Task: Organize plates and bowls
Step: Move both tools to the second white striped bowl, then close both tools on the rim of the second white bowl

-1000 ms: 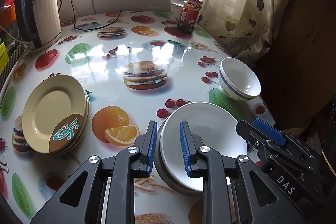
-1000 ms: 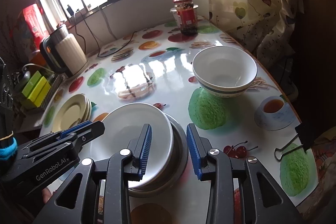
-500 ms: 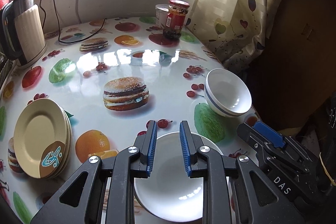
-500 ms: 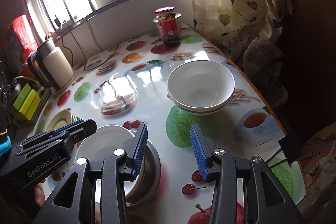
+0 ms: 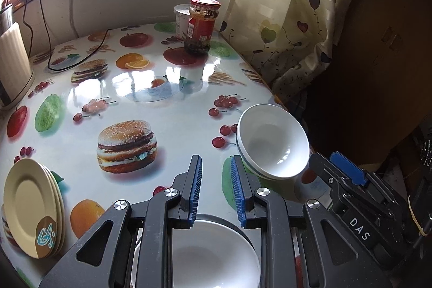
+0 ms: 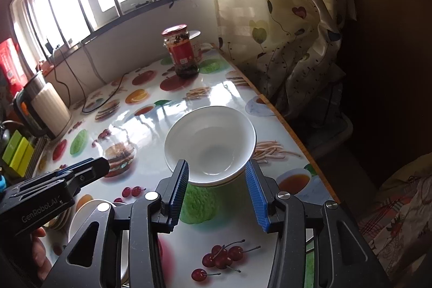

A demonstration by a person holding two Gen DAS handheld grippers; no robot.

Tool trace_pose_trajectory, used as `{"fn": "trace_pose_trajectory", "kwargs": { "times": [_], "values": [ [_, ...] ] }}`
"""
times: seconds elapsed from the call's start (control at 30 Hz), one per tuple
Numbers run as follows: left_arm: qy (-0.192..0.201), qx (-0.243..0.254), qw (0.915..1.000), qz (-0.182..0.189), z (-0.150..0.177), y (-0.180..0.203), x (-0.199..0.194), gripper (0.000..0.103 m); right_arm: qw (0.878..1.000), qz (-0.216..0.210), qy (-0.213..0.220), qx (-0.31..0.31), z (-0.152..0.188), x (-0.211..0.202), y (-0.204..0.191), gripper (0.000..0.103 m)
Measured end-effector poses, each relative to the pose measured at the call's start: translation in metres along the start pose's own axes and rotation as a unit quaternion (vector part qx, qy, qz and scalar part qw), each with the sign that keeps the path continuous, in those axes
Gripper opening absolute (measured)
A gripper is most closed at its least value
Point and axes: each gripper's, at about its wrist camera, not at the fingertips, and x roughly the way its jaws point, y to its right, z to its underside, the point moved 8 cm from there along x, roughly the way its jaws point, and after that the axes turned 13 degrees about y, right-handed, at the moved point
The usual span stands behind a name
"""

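Observation:
A stack of white bowls with a dark band [image 5: 272,142] [image 6: 210,142] stands near the table's right edge. My right gripper [image 6: 216,180] is open, its fingers on either side of the stack's near rim, not touching. My left gripper [image 5: 214,188] is open and empty above a white plate [image 5: 213,255] that lies on a grey plate at the near edge; that plate also shows in the right wrist view [image 6: 83,215]. A stack of cream plates [image 5: 29,207] with a brown patch lies at the left.
A red-lidded jar [image 5: 201,26] [image 6: 183,50] and a white tub [image 5: 181,20] stand at the far side. A kettle [image 6: 43,109] with a black cord [image 5: 81,58] is at the far left. A curtain [image 6: 270,18] hangs along the right edge.
Both grippers moved forward and right toward the bowl stack. The right gripper opened wider and now straddles the bowls' near rim. The white plate has slipped beneath the left gripper.

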Motion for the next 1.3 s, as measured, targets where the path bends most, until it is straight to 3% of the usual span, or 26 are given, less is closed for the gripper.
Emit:
{"fn": "trace_pose_trajectory", "kwargs": {
  "times": [0.47,1.0,1.3],
  "values": [
    [-0.029,0.034,0.9990,-0.008,-0.004,0.027,0.042,0.023,0.999,0.030,-0.017,-0.013,-0.009,0.041,0.037,0.044],
    [-0.064,0.019,0.9977,-0.015,0.007,0.032,0.071,0.023,0.999,0.019,-0.041,-0.021,-0.003,0.070,0.045,0.044],
    [-0.065,0.027,0.9973,-0.019,0.009,0.034,0.075,0.023,0.999,0.013,-0.047,-0.023,-0.001,0.078,0.044,0.041]
  ]
}}
